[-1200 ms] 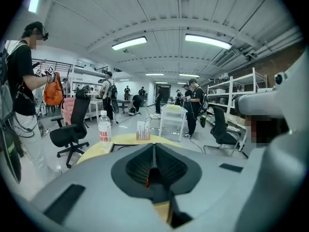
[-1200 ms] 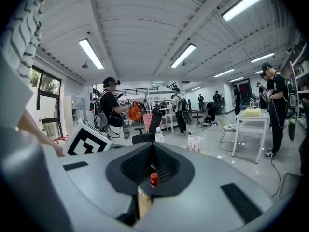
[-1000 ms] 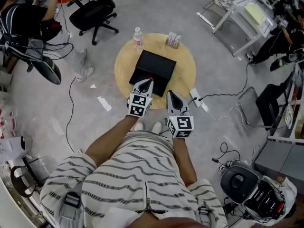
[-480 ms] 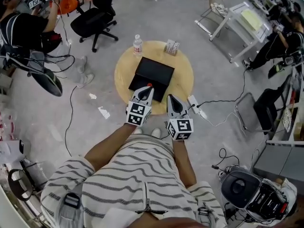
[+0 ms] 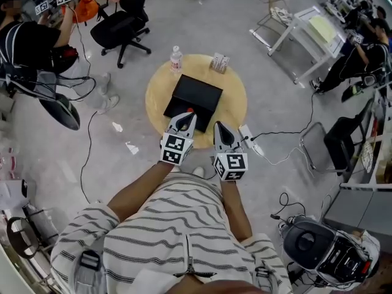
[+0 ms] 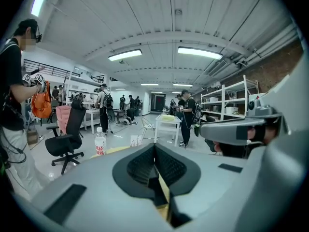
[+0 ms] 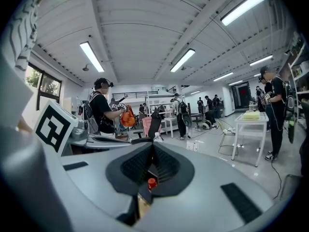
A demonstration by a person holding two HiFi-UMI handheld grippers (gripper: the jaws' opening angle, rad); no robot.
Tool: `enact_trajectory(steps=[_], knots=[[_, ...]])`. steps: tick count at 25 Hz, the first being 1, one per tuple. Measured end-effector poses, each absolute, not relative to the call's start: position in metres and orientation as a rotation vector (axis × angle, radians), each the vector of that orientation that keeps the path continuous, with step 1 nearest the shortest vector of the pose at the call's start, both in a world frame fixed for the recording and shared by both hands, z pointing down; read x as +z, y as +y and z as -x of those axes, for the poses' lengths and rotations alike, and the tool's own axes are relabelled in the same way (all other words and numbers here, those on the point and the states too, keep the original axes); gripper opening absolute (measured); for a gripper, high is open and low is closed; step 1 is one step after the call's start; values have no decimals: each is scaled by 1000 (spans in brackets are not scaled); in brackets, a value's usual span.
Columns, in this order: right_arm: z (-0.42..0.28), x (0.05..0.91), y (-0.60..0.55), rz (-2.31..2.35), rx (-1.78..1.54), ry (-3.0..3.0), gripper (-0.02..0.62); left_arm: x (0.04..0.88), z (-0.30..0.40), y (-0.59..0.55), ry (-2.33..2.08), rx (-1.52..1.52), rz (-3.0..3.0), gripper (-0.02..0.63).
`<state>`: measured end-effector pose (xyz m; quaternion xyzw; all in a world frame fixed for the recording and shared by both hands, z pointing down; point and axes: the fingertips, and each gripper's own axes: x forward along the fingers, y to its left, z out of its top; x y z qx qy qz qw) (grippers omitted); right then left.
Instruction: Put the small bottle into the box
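Both stood closed: left gripper (image 5: 187, 117) by the small bottle (image 5: 190, 110) at the box's (image 5: 196, 94) six o'clock, right gripper (image 5: 219, 126) at five.

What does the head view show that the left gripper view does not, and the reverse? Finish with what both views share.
Only the head view shows the black box, the person's striped shirt and the white power strip on the floor. Only the left gripper view shows the ceiling lights, the wall shelving and the brick wall. Both show the water bottle, the small carton, the round table, the black office chair and the left gripper, its jaws closed.
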<state>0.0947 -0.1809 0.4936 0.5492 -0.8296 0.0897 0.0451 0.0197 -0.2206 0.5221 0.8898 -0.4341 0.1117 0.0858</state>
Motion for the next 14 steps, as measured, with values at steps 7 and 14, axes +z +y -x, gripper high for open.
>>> enact_trajectory(steps=[7, 14], knots=[[-100, 487, -189, -1680, 264, -2535, 9, 513, -25, -224, -1295, 328, -2680, 21], [-104, 487, -199, -1684, 253, -2535, 9, 507, -30, -230, -1287, 316, -2713, 21]])
